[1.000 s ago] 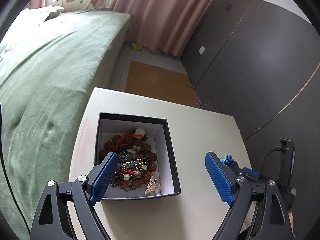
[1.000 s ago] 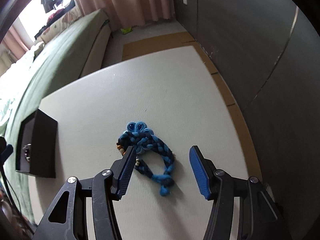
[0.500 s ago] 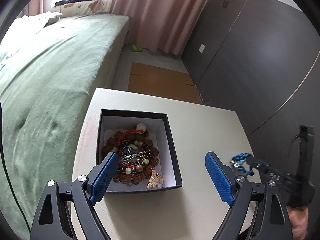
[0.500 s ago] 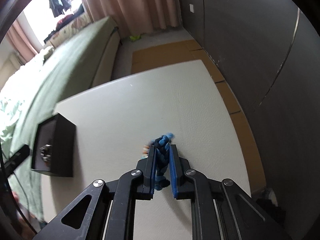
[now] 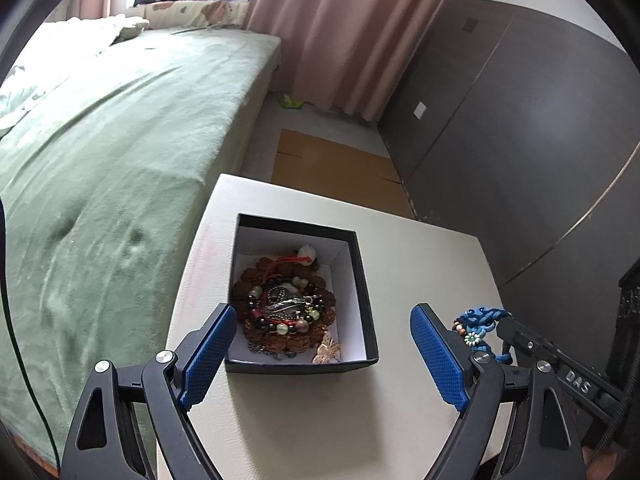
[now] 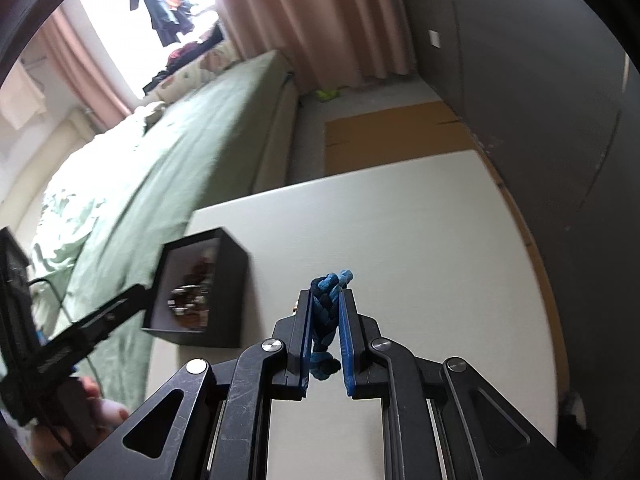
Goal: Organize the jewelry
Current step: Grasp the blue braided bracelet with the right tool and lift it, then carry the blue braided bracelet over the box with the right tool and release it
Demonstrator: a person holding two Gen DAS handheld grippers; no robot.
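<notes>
Pinching the blue braided bracelet [image 6: 325,312] between its pads, the right gripper [image 6: 326,336] holds it above the table [image 6: 420,240].

I'm seeing daylight blowing out the window [image 6: 120,20]; curtains [image 5: 340,32] are glowing pink. The right wrist view is smearing with motion blur around the black box [image 6: 224,280]; fisheye edges are bending, corners vignetting black.
</notes>
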